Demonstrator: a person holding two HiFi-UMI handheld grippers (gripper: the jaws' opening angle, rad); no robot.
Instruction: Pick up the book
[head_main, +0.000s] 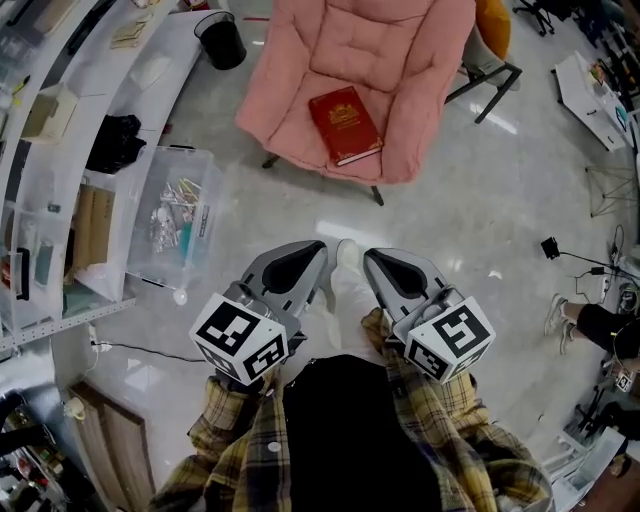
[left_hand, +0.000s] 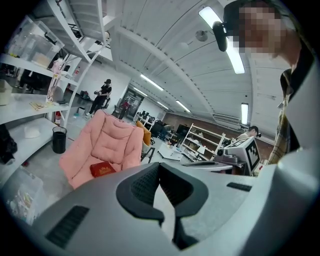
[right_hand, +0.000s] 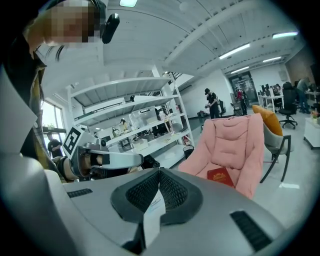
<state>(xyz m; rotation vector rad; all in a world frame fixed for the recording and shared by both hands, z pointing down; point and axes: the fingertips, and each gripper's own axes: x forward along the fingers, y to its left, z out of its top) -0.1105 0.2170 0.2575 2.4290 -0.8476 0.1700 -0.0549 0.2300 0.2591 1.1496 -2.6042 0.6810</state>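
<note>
lying flat on the seat of the pink armchair (head_main: 400, 60), the red book (head_main: 344, 124) has its gold-stamped cover facing up. both grippers are held side by side in front of the person, well apart from the chair, with their tips aimed toward it. the left gripper (head_main: 318, 247) has its jaws pressed together at the tips, and so does the right gripper (head_main: 372, 256). neither touches the book. a black bin (head_main: 221, 40) stands on the floor near the chair.
</note>
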